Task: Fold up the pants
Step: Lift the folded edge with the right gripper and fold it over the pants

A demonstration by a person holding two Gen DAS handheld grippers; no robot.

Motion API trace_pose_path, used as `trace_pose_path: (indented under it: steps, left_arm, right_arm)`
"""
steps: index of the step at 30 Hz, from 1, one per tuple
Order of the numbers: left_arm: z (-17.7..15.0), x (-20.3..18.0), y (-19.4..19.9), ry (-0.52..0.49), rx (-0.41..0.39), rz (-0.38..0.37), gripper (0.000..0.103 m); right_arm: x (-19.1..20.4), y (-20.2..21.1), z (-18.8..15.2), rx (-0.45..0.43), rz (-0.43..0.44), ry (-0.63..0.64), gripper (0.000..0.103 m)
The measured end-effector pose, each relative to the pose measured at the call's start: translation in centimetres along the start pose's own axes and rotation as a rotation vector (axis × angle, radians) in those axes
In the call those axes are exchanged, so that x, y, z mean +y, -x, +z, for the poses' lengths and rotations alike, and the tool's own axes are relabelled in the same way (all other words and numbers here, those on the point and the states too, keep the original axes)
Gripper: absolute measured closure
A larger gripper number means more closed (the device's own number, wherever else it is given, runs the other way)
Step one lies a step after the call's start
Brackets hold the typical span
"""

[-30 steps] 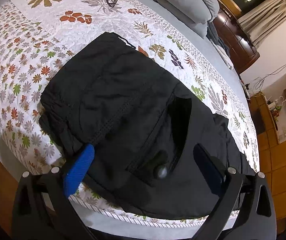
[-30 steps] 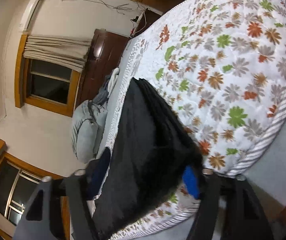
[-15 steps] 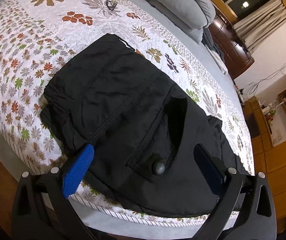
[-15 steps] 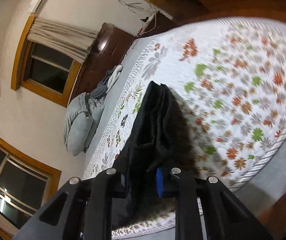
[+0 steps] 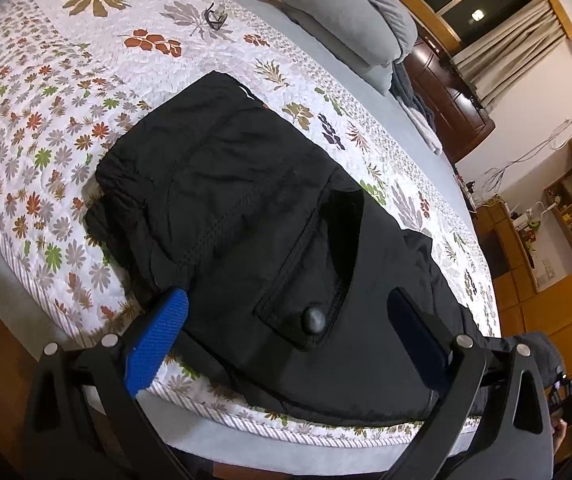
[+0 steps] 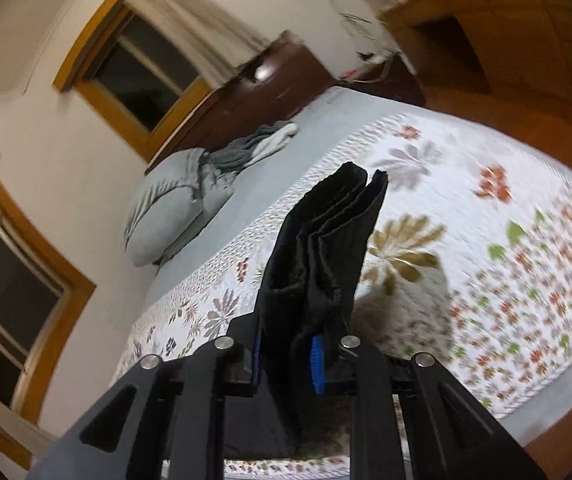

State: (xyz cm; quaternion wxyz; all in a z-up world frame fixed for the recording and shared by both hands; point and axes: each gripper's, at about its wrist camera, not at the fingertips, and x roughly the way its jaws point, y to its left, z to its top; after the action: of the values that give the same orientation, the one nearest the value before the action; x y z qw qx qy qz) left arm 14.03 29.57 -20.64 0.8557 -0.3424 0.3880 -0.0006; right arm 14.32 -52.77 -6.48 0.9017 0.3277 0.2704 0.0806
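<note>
Floral quilt [image 5: 46,128] fills the frame under black folded pants [image 5: 270,224]; left gripper [image 5: 286,320] gapes wide, empty; right gripper [image 6: 286,360] pinches layered pants at centre.

A second ago the right gripper [image 6: 286,360] stood wide apart around the near edge of the black pants [image 6: 326,248]; its blue pads [image 6: 317,364] have since drawn together and now pinch a bunched stack of fabric layers. That stack, which lay low on the quilt [image 6: 506,240], now rises from the gripper toward 12 o'clock in the right wrist view, and the room has swung around it. In the left wrist view the pants [image 5: 270,240] sit slightly lower and the left gripper [image 5: 286,320] has backed off a little.
</note>
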Motion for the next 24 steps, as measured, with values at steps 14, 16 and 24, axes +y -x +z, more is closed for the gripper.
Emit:
trace_pose_path:
  steps: [14, 16, 24]
  left_arm:
    - [-0.6, 1.6, 1.1, 0.071, -0.032, -0.095, 0.003]
    - [-0.6, 1.7, 1.1, 0.075, -0.031, -0.103, 0.003]
    - [-0.9, 2.2, 1.4, 0.095, -0.028, -0.136, 0.003]
  right_arm:
    - [17.9, -5.3, -4.4, 0.083, -0.035, 0.414, 0.085]
    - [19.4, -6.3, -5.6, 0.100, -0.030, 0.441, 0.085]
    - [25.7, -11.3, -12.9, 0.214, -0.029, 0.594, 0.086]
